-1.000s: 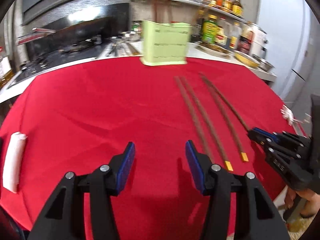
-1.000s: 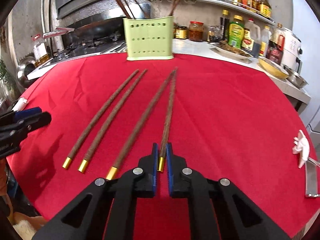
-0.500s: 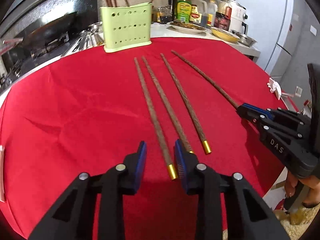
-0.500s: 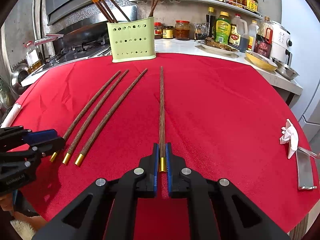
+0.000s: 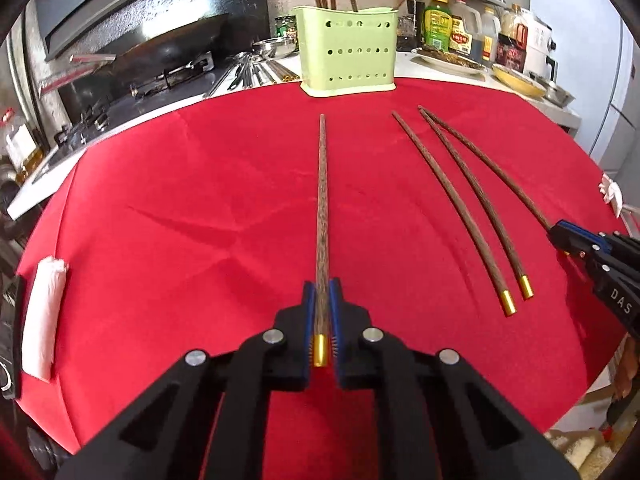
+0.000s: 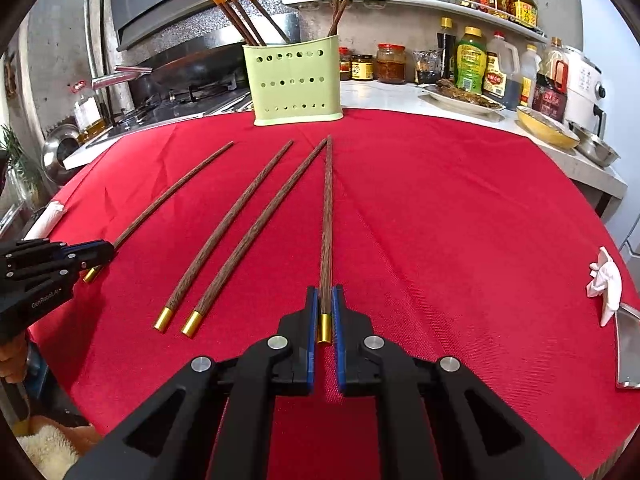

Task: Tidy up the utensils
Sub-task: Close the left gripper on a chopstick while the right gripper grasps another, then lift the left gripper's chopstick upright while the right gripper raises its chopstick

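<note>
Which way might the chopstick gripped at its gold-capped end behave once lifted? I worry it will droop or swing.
The chopstick in the left hand-held gripper looks like stiff wood, so it probably won't droop. Held only near the gold cap, its long free length may pivot between the pads. It looks thin and light, so tipping it into the green holder should need little force.

We see a plain red cloth (image 6: 460, 220) over the bench, dark brown wood-grained chopsticks (image 6: 236, 224) with gold end caps, a pale green holder (image 6: 296, 80) dotted with round holes, and black grippers with blue pads (image 5: 307, 316).
</note>
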`<move>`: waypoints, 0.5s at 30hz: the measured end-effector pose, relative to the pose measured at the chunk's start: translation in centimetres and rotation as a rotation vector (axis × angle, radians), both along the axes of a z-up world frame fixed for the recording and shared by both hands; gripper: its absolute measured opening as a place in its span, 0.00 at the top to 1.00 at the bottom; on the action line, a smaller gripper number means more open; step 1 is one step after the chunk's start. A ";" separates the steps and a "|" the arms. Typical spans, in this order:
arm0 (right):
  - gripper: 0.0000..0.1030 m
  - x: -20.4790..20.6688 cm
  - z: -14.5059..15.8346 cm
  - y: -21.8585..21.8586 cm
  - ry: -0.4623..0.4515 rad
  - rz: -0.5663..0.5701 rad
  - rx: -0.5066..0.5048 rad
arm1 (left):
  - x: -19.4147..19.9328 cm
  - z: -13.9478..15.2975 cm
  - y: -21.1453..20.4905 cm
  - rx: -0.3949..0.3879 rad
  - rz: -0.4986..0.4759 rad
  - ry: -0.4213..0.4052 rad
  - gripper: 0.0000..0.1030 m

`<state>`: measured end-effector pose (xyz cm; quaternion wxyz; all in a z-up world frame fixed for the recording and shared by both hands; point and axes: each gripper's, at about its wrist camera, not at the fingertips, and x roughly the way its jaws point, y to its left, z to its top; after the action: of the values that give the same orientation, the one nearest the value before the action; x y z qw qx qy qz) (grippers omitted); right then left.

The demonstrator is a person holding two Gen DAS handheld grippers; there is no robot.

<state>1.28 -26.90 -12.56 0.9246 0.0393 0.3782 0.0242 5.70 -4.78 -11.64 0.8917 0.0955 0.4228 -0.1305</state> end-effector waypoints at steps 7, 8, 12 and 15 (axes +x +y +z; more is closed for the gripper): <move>0.90 -1.1 -0.1 0.1 -0.006 0.005 -0.001 | -0.5 -0.2 -0.1 0.000 -0.008 -0.007 0.87; 0.90 -1.2 -0.1 0.2 -0.011 0.002 -0.009 | -0.5 -0.2 -0.3 0.006 -0.008 -0.011 0.87; 0.91 -1.4 -0.2 1.0 -0.039 -0.015 -0.056 | -0.5 -0.3 -0.7 0.024 -0.013 -0.033 0.87; 0.93 -1.3 -0.3 0.8 -0.042 -0.024 -0.034 | -0.5 -0.4 -0.6 0.032 -0.016 -0.055 0.93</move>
<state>-0.06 -26.14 -12.81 0.9332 0.0275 0.3584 0.0072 5.15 -5.37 -12.09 0.9001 0.1167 0.3996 -0.1283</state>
